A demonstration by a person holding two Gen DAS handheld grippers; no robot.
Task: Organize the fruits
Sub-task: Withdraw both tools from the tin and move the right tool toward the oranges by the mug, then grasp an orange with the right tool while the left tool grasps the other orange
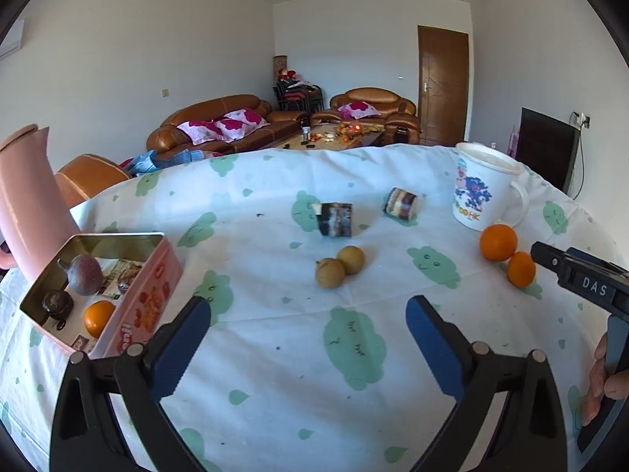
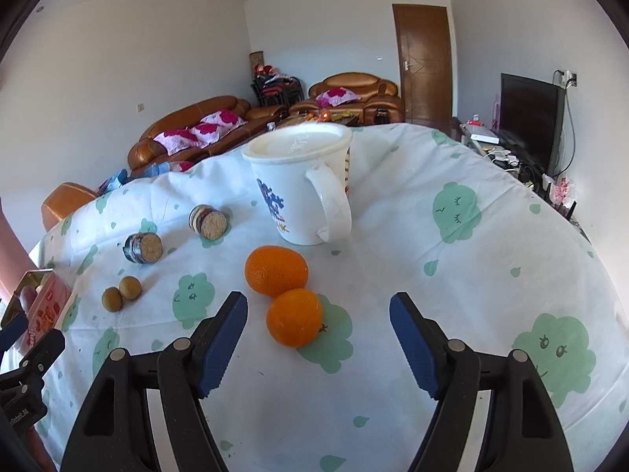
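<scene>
Oranges: two (image 2: 276, 270) (image 2: 294, 317) touching mid-frame, right gripper (image 2: 318, 314) spread wide w/ nothing in it. Left gripper (image 1: 308, 316) spread too, tin (image 1: 133, 299) w/ fruit at left edge.

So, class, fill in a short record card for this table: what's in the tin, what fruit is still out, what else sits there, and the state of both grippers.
tin contents: one orange, two dark fruits, inside the pink tin
loose oranges: two, touching
small brown fruits: two, touching
other: white mug, pink jug
left gripper: open, empty
right gripper: open, empty
</scene>
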